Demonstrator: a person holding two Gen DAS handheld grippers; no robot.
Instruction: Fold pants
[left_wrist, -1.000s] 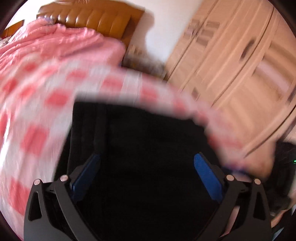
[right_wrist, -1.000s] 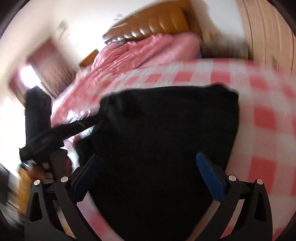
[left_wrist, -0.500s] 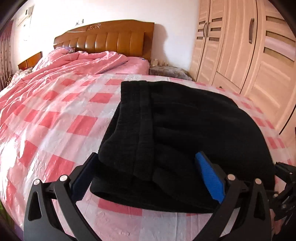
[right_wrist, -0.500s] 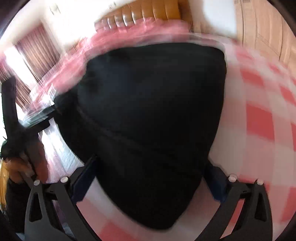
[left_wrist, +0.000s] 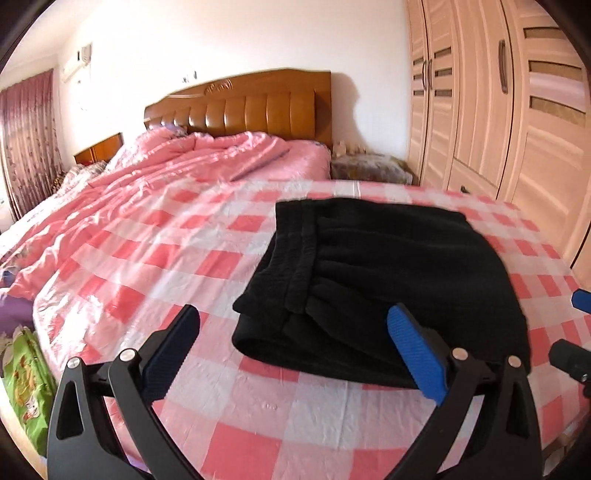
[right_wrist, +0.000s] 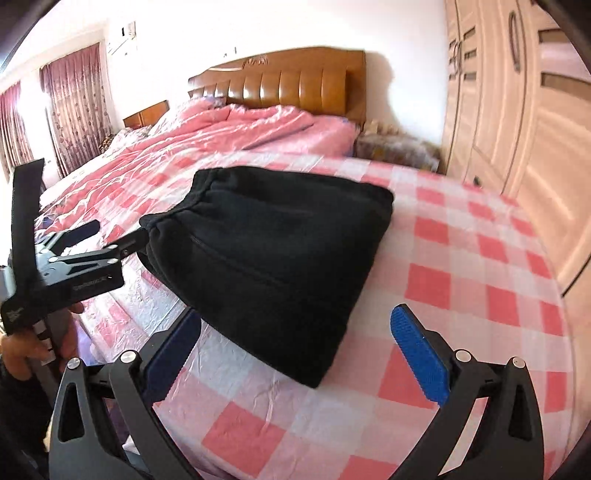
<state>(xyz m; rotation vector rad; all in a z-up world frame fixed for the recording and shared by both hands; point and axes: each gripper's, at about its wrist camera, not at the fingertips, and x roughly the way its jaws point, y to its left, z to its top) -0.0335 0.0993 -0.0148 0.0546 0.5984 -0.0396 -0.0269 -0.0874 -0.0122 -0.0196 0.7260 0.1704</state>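
Note:
The black pants (left_wrist: 388, 280) lie folded into a thick stack on the pink checked bedsheet (left_wrist: 155, 258), waistband to the left in the left wrist view. My left gripper (left_wrist: 295, 347) hovers open just short of the stack's near edge, nothing between its blue pads. In the right wrist view the same folded pants (right_wrist: 273, 254) rest near the bed's corner. My right gripper (right_wrist: 299, 350) is open too, pulled back from the stack's near corner. The left gripper (right_wrist: 92, 240) shows at that view's left edge, held by a hand (right_wrist: 22, 343).
A crumpled pink quilt (left_wrist: 207, 158) covers the far half of the bed below a brown headboard (left_wrist: 251, 107). A light wooden wardrobe (left_wrist: 517, 110) runs along the right, with a nightstand (left_wrist: 369, 170) by it. A green bag (left_wrist: 26, 384) sits on the floor at left.
Both grippers have drawn back and up from the folded pants, which earlier sat between their fingers. The pants now lie free on the sheet and the views have steadied.

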